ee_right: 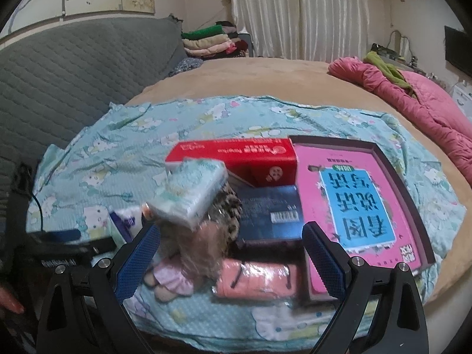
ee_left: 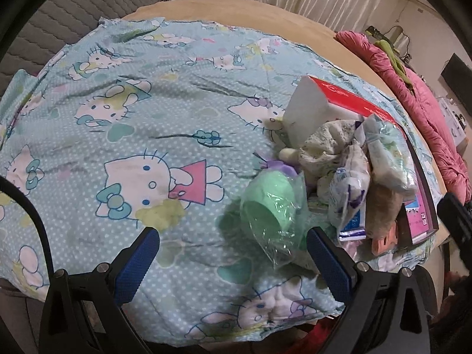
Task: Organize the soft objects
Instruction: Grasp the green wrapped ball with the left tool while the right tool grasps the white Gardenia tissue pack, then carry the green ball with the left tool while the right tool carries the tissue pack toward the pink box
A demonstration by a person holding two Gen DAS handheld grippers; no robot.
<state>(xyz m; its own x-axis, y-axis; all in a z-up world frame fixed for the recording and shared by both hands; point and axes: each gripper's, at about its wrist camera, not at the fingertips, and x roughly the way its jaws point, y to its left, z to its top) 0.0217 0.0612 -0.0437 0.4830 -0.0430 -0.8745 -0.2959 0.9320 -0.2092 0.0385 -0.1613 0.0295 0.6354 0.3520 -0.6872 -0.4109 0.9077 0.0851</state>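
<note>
While both grippers hover above the cartoon-cat sheet with jaws spread apart and nothing between them, the left gripper frames a green plastic-wrapped bundle lying on the sheet. Just right of that bundle lies a heap of soft packets, leaning against a red-and-white box. The right gripper faces a long-haired doll, a tissue pack resting on it, a wrapped pink bundle beside it and a pink book lying flat.
</note>
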